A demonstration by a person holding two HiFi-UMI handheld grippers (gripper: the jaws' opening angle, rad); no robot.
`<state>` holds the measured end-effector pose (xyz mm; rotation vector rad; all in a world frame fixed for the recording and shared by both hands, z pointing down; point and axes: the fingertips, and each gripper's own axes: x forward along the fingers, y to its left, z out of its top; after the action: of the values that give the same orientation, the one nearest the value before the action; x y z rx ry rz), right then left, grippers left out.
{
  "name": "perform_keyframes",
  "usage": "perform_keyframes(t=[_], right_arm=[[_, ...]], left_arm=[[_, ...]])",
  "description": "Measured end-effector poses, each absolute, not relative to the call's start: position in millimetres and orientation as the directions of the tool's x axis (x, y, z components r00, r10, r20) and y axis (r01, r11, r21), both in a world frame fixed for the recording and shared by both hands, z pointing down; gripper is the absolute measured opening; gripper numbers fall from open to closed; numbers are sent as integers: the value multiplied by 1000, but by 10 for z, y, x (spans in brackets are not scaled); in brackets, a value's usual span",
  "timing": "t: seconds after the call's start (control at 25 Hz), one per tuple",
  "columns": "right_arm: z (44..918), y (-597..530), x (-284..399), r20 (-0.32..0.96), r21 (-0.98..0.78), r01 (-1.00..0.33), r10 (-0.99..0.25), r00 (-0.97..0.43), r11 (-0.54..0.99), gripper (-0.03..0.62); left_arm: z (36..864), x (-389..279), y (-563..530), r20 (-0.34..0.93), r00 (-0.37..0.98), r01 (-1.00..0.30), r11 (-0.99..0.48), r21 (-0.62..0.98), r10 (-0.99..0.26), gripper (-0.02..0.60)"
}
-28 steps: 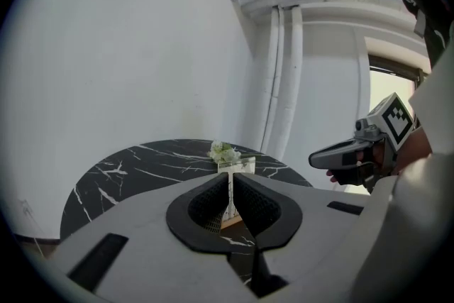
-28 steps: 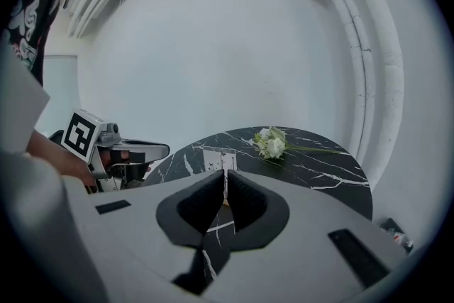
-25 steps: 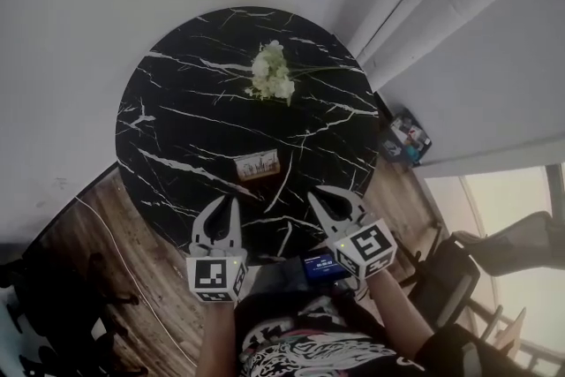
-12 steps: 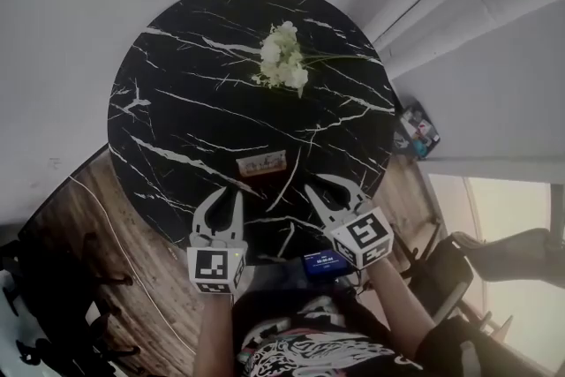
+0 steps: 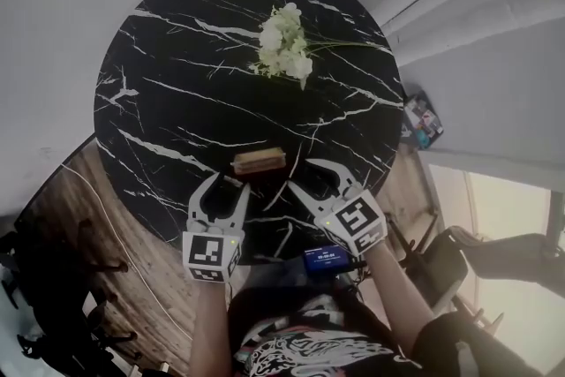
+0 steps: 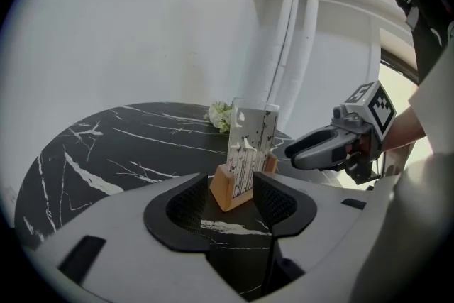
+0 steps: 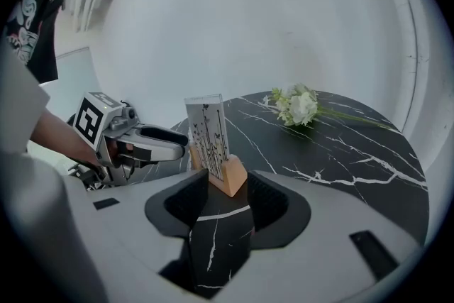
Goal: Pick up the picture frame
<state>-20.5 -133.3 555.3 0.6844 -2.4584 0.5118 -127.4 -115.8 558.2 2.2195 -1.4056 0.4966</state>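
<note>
Moved: left tool (image 5: 226, 184) and right tool (image 5: 315, 178) lower, jaws just opened.
Tools: both spread, empty.
Frame (image 5: 259, 161): upright on table (image 5: 177, 57), just ahead.

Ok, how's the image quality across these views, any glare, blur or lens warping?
Head view: dim, with the window at lower right blown out; the picture frame looks small and soft. Left gripper view: fisheye, black corners, wall pipes bowed, picture frame sharp. Right gripper view: same fisheye, even light, no glare.

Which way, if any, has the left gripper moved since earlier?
Yes. The left gripper came forward over the table, nearer the picture frame. Its jaws have just been opening, nothing between them.
</note>
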Motion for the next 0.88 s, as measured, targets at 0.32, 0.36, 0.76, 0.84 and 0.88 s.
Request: perform_keyframes(t=[0.32, 0.36, 0.76, 0.84, 0.88], right_arm=[[5785, -1407, -306, 637, -175, -496, -286, -715, 850, 200], [5803, -1422, -324, 636, -171, -494, -287, -716, 853, 202], [5880, -1560, -501, 656, -18, -368, -266, -706, 930, 202], [5902, -1552, -542, 653, 7, -334, -257, -713, 943, 202], [5929, -1544, -567, 651, 16, -320, -253, -716, 947, 201]], left_arm=[[5767, -1213, -1302, 557, 424, -902, -387, 190, -714, 235], [5772, -1206, -1323, 552, 421, -903, -390, 181, -720, 239], [5886, -1137, -1423, 550, 437, -890, -432, 149, -711, 253], [5909, -1103, -1442, 552, 451, -882, -446, 153, -701, 253], [5921, -1091, -1451, 557, 452, -880, -451, 151, -696, 253]])
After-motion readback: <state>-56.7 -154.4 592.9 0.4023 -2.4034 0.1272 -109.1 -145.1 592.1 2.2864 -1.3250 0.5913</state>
